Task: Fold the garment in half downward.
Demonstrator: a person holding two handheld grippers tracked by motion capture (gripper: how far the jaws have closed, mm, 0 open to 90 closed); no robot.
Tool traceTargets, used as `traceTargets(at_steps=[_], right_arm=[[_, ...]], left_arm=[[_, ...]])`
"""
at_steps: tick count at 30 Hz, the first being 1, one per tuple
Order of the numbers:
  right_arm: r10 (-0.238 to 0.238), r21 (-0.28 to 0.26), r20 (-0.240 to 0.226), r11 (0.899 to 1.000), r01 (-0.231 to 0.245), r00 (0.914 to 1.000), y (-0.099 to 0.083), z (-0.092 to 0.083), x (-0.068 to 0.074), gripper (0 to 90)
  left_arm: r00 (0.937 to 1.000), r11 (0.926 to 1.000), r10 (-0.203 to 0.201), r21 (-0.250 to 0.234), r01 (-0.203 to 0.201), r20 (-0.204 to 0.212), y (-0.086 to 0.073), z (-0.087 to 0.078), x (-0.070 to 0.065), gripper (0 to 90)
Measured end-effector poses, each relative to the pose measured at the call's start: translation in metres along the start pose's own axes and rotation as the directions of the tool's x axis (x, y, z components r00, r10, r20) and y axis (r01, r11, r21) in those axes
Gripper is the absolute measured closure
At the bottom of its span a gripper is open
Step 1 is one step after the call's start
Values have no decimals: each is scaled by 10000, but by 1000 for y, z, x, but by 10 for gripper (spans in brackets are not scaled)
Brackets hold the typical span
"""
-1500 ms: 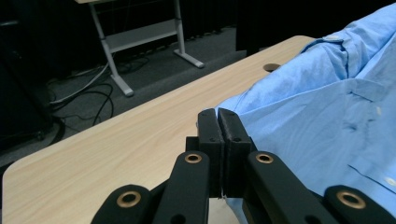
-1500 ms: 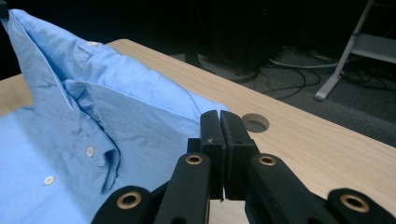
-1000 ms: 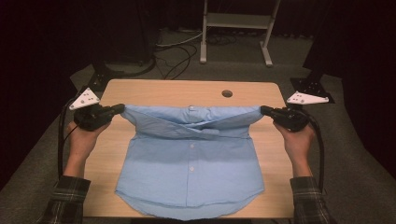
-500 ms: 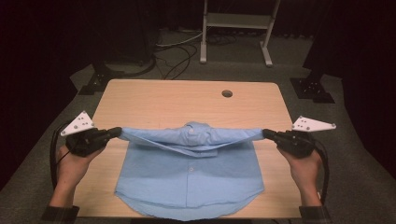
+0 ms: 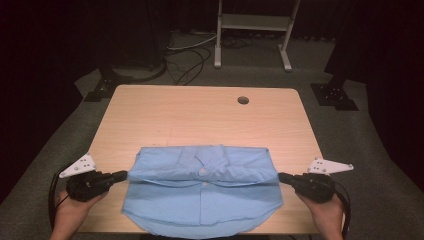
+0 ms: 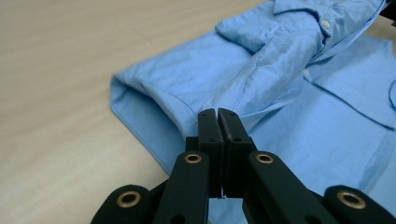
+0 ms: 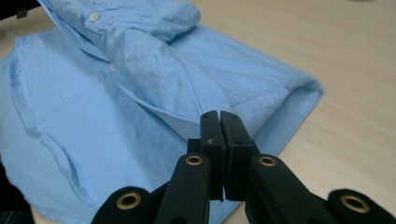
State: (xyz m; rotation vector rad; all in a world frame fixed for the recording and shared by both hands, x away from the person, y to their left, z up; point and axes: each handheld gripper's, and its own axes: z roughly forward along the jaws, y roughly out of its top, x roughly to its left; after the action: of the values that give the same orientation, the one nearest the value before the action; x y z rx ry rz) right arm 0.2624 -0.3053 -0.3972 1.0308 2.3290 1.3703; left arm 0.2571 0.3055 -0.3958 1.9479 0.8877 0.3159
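One blue shirt [image 5: 202, 200], folded at desk [image 5: 200, 120] near edge, is pinched by left gripper [image 5: 122, 175] and right gripper [image 5: 281, 176], keeping the fold taut.

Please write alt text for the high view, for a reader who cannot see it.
A blue shirt lies on a wooden table, its top half folded down toward the hem. A person's left gripper and right gripper pinch the fold's two ends.
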Motion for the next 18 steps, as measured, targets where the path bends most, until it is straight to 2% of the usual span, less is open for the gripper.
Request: traceTargets(at_steps=[4, 6, 8, 11, 15, 18], right_arm=[[151, 423, 6, 9990, -151, 9999, -13, 2, 7, 892], [235, 716, -15, 9972, -233, 9997, -21, 5, 10, 892], [332, 907, -74, 9954, -324, 9994, -27, 7, 10, 892], [345, 1251, -20, 9916, -340, 9994, -35, 11, 12, 892], [185, 1649, 102, 9861, -199, 9998, -44, 16, 17, 892], [60, 1668, 176, 9860, -88, 9998, -44, 16, 19, 892]], left_arm=[[9992, 9983, -305, 499, 292, 243, -18, 3, -3, 890], [9992, 9961, -284, 839, 260, 279, -23, 6, -5, 890], [9995, 9898, -105, 1422, 61, 303, -27, 11, -9, 890], [9994, 9789, 113, 2035, -176, 320, -32, 18, -13, 889], [9993, 9753, 338, 2178, -371, 189, -31, 20, -15, 889], [9989, 9735, 463, 2241, -463, 52, -30, 22, -16, 890]])
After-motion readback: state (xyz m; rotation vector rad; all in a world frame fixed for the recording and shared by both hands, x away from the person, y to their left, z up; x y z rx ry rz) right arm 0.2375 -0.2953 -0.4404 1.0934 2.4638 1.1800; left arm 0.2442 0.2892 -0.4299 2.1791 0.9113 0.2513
